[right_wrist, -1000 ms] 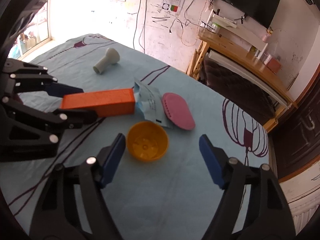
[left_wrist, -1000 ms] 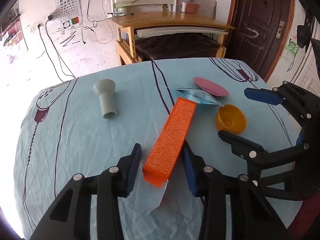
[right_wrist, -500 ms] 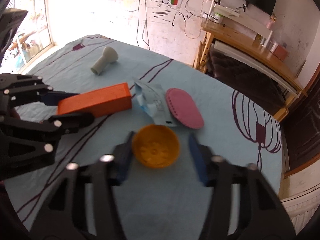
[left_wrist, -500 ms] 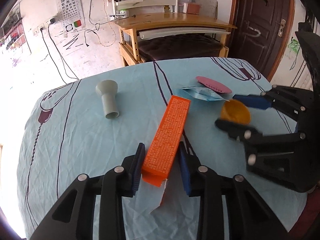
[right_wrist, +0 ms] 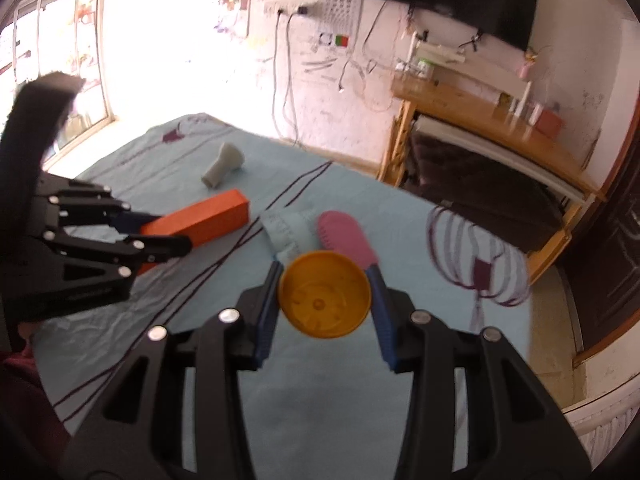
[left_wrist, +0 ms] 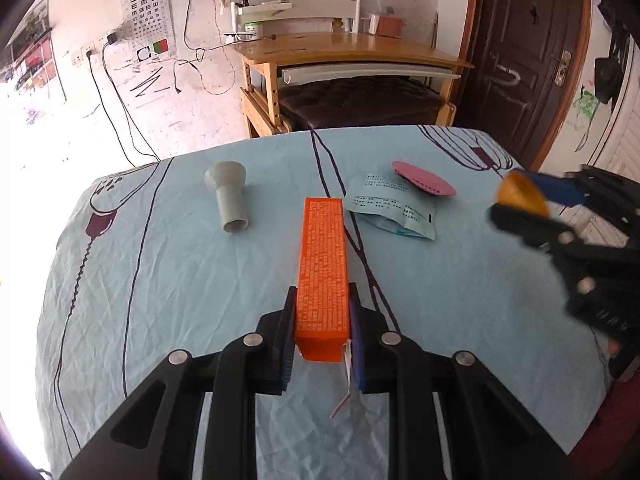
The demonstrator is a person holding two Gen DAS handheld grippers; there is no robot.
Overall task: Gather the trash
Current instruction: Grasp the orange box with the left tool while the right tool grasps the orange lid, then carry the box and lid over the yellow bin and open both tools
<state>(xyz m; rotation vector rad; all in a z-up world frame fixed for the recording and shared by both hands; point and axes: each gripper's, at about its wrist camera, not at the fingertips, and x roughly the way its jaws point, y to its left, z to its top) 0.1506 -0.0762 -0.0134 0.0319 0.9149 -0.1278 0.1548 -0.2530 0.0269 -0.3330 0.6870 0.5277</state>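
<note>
My left gripper (left_wrist: 322,336) is shut on the near end of a long orange box (left_wrist: 323,268), which points away over the light blue tablecloth (left_wrist: 160,280). The box also shows in the right wrist view (right_wrist: 200,220). My right gripper (right_wrist: 324,300) is shut on a round yellow lid (right_wrist: 324,300) and holds it above the table; it shows at the right of the left wrist view (left_wrist: 520,196). A pale blue wrapper (left_wrist: 392,208) and a pink oval lid (left_wrist: 424,180) lie on the cloth beyond.
A grey funnel-shaped tube (left_wrist: 230,196) lies at the far left of the table. Behind the table stand a wooden desk (left_wrist: 352,56) with a dark cushioned stool under it and a dark door (left_wrist: 520,48).
My left gripper closed on the orange box and straightened it. My right gripper closed on the yellow lid and lifted it off the cloth, up and to the right.
</note>
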